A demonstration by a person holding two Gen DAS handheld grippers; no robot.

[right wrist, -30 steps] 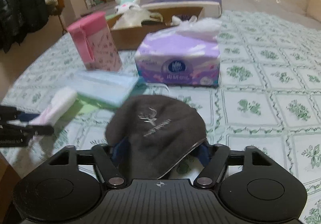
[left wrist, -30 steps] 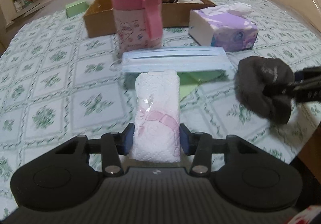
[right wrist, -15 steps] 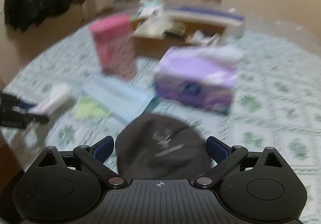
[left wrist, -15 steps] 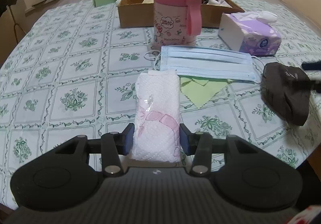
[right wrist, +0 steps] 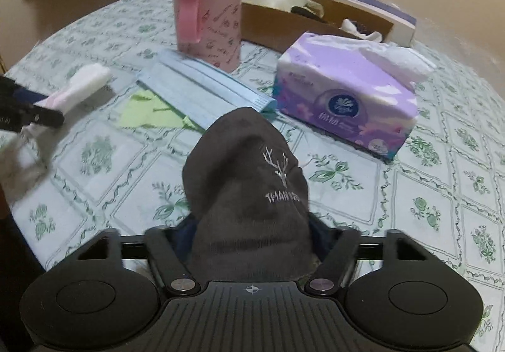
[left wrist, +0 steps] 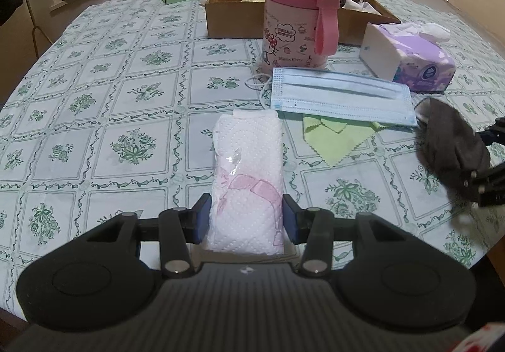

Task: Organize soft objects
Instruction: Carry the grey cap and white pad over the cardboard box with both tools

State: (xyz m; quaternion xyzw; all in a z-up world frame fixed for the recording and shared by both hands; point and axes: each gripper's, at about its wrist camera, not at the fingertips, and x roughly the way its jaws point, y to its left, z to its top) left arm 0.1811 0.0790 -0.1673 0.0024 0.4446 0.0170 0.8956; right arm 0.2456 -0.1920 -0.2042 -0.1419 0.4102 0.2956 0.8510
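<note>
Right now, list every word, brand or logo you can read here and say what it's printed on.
"HELLO KITTY": speech bubble on the pink cup.
"Hello Kitty": small script low on the same cup.
Round blue logo on the tissue pack: its script and the characters below are too blurred to read.
Deer emblem and a line of letters on the dark sock: unreadable.

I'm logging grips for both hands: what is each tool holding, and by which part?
Left tool grips the white pack across its near end. Right tool is closing on the dark sock's near end.
</note>
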